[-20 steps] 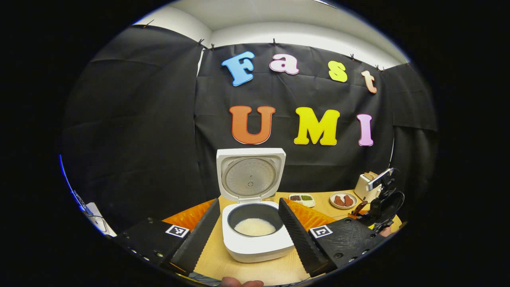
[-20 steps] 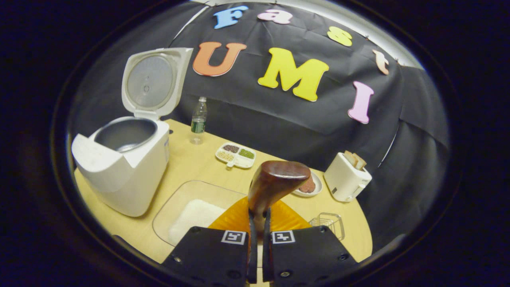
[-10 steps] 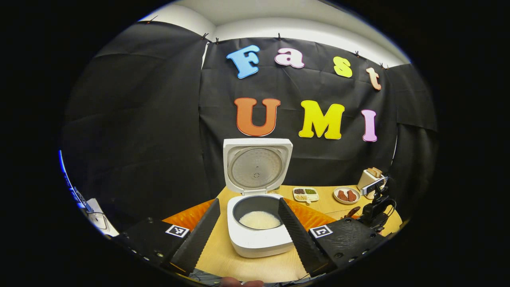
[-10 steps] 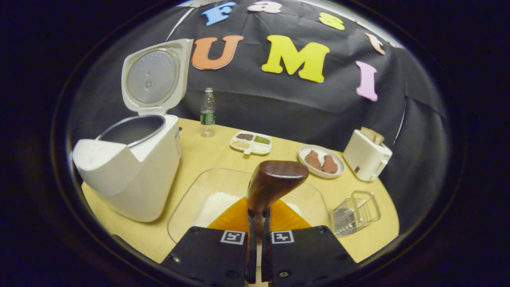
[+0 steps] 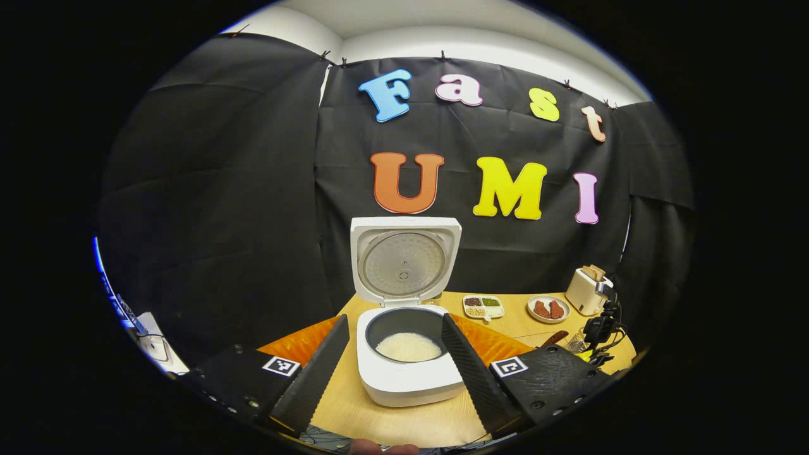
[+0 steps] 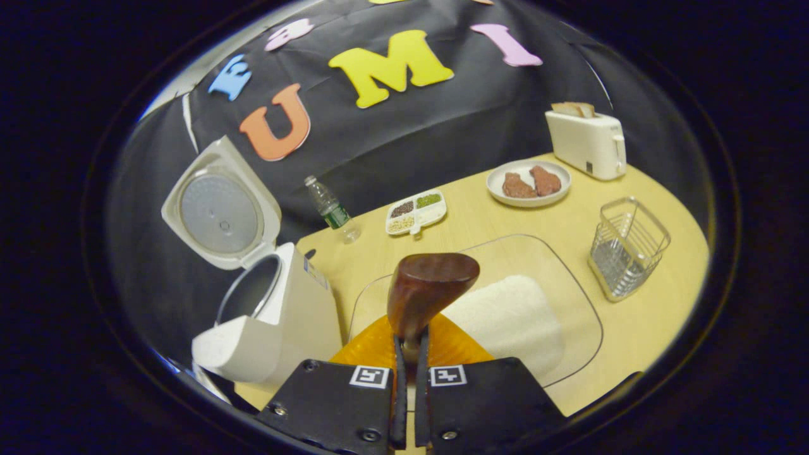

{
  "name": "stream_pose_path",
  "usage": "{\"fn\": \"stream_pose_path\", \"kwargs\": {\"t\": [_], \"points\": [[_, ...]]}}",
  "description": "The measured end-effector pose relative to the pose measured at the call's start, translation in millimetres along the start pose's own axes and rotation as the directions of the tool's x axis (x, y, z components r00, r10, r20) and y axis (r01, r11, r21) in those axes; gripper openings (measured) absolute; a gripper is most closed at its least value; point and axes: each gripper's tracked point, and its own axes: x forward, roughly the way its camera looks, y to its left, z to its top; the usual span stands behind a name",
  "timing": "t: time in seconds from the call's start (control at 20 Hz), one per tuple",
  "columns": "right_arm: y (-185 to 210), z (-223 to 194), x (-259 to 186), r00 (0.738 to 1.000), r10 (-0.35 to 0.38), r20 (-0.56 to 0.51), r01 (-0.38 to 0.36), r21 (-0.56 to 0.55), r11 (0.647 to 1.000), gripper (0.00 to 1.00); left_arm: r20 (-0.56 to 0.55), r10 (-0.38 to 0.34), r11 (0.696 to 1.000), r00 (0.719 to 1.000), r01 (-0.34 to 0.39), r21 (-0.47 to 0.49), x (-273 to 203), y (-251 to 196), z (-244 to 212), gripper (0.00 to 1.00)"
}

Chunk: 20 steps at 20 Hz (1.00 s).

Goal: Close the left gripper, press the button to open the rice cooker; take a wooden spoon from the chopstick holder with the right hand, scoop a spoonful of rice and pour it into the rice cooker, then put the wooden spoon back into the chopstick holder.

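Right gripper view, claw [image 6: 408, 354] clamping wooden spoon [image 6: 425, 292], left gripper view, claw [image 5: 393, 360] spread, perhaps rice [image 5: 408, 347] in rice cooker [image 5: 404, 354]

Toaster [image 6: 586, 144], meat plate [image 6: 528, 184], water bottle [image 6: 330, 208]

No legible text, brand or number on any item. Green band label on the clear plastic water bottle [image 6: 328, 211]: too small and blurred to read. Square black-and-white coded markers [image 6: 370, 376] on the black gripper bodies carry patterns, not readable characters; small dark mark on the white toaster [image 6: 587, 143] is unreadable.
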Motion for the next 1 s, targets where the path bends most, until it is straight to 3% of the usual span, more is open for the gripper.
{"fn": "stream_pose_path", "kwargs": {"t": [0.2,0.3,0.6,1.0], "points": [[-27.8,16.8,-5.5,0.999,0.053,0.006,-0.053,0.261,0.964,0.11,-0.004,-0.011,1.000,1.000,0.011,-0.002,0.5,-14.2,2.3,0.94],[-43.0,30.6,-14.6,0.998,0.060,0.036,-0.069,0.325,0.943,0.10,0.001,-0.014,1.000,1.000,0.014,-0.002,1.2,-21.5,6.6,0.94],[-58.7,85.0,-57.6,0.985,0.122,0.122,-0.164,0.440,0.883,0.10,0.022,-0.038,0.999,0.999,0.038,-0.017,7.1,-53.4,18.6,0.94],[-10.6,139.9,-101.6,0.951,0.256,0.175,-0.308,0.431,0.848,0.10,0.047,-0.007,0.999,0.999,0.009,-0.054,10.3,-59.5,29.9,0.94]]}}
